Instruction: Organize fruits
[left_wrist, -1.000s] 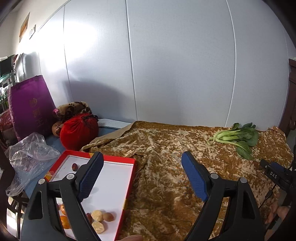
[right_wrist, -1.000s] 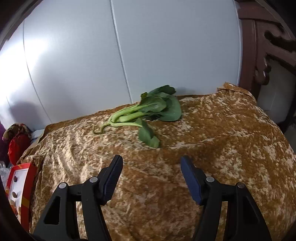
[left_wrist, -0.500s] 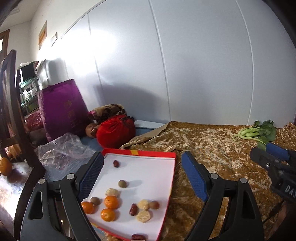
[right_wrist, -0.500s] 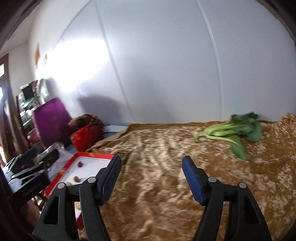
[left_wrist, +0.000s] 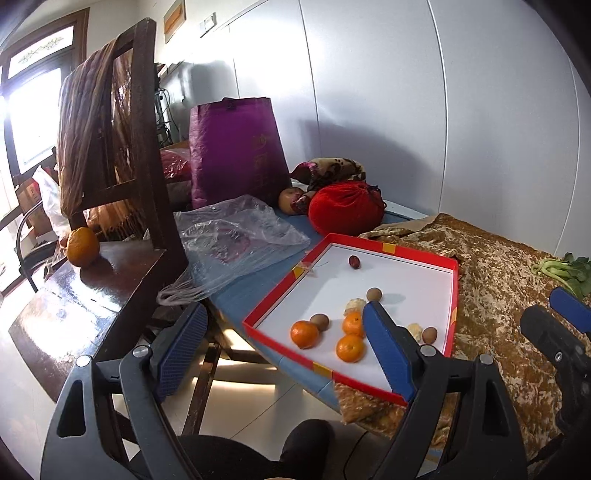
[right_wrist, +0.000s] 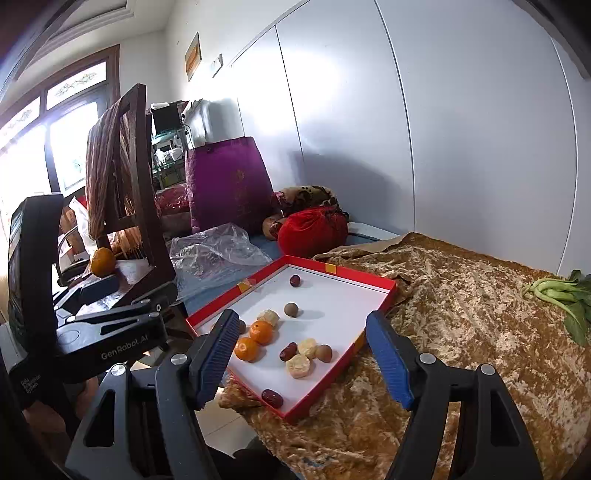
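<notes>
Both grippers (right_wrist: 299, 354) angled down, seemingly empty

My left gripper (left_wrist: 284, 347) and my right gripper (right_wrist: 301, 354) are showing black frames with blue ribbed pads. The tray (right_wrist: 343, 273) is presenting a red rim with yellow tape patches and a white floor. Inside it, three tangerines (left_wrist: 304, 334) are showing orange, the dates (right_wrist: 288, 351) dark red, the round fruits (right_wrist: 291, 309) brown, the peeled pieces (right_wrist: 298, 366) pale yellow. At three o'clock, the cloth (right_wrist: 461, 325) is showing mottled gold-brown and the greens (right_wrist: 561, 291) green. At eleven o'clock, the bag (left_wrist: 236, 147) is showing purple, the pouch (left_wrist: 343, 208) red, the plastic bag (left_wrist: 236, 236) clear. At nine o'clock, the chair (left_wrist: 147, 147) is showing dark brown, bearing an orange (left_wrist: 83, 246).
</notes>
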